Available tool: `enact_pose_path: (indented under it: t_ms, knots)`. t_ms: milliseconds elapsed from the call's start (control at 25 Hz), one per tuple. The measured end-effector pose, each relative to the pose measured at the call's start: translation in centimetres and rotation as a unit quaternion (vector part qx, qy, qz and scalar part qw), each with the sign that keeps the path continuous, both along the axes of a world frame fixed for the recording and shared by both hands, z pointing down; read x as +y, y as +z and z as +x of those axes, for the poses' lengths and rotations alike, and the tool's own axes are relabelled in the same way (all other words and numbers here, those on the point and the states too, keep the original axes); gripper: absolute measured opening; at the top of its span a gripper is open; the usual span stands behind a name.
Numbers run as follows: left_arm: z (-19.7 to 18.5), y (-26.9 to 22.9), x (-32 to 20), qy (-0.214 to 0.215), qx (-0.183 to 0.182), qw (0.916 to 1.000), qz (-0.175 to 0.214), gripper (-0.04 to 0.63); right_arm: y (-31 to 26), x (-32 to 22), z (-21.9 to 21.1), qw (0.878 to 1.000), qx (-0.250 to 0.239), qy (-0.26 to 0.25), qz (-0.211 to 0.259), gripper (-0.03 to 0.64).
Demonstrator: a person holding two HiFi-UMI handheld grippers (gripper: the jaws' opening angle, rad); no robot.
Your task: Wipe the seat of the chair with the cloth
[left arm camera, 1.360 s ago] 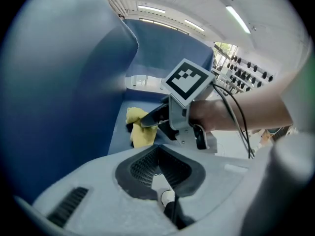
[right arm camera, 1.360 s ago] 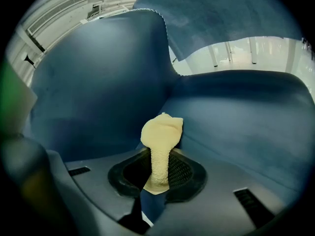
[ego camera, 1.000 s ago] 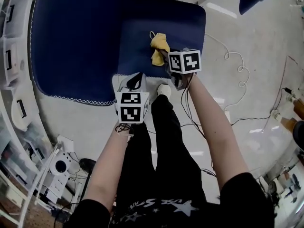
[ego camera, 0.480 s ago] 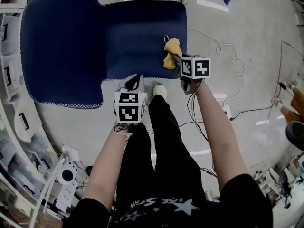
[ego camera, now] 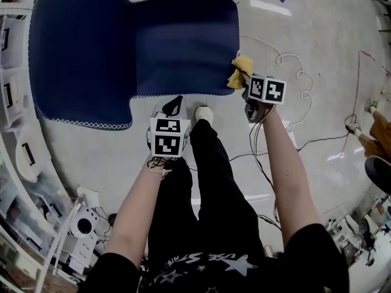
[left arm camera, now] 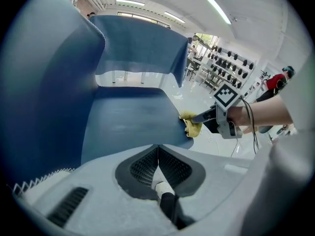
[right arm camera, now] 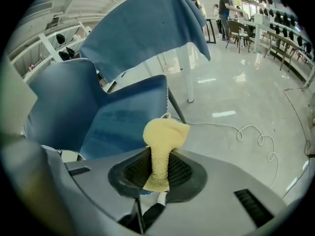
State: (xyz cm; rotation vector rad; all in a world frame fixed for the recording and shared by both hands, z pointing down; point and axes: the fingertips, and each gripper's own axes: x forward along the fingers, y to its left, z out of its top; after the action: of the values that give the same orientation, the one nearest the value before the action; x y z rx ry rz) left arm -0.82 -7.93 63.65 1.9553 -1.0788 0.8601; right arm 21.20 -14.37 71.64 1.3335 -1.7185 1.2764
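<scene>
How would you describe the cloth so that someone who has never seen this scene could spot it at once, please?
Start from the big dark blue chair. At the right edge of its seat, near the front corner, the right hand-held gripper pinches a small bunched cloth. It is the only yellow thing there, against the blue chair and pale floor.

Shirt lettering [ego camera: 211,262], perhaps "STAR"
</scene>
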Motion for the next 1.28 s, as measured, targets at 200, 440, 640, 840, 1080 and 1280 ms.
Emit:
enact_pose_path:
  t_ms: [200,440,640,840,1080,1280]
  knots:
    - [-1.4,0.0,3.0,0.009,0.003,0.9999,-0.005,0.02,-1.5,1.3,-3.3,1.0,-0.009,-0.012,0.018,0.066]
    - [-4.8,-0.8,5.8,-0.002,0.004,1.0,-0.001,0.02,-3.6,2.4,-11.9,0.996,-0.05,-0.053,0.042,0.066]
    - [-8.1,-1.3,8.0,-0.007,-0.007,0.9999,-0.002,0.02,-4.5,3.4,-21.2,0.987,-0.09,-0.125,0.049,0.066]
    - [-11.0,-1.3,9.3,-0.027,-0.01,0.9996,-0.004,0.02,-4.0,3.3,-29.6,0.973,-0.112,-0.193,0.057,0.066]
    - [-13.3,-1.4,9.9,-0.054,-0.017,0.9983,-0.008,0.02,-2.1,2.8,-34.0,0.969,-0.12,-0.213,0.038,0.066]
    - [-13.9,-0.7,10.7,-0.058,-0.023,0.9979,-0.017,0.02,-0.7,3.1,-33.5,0.972,-0.103,-0.209,0.022,0.066]
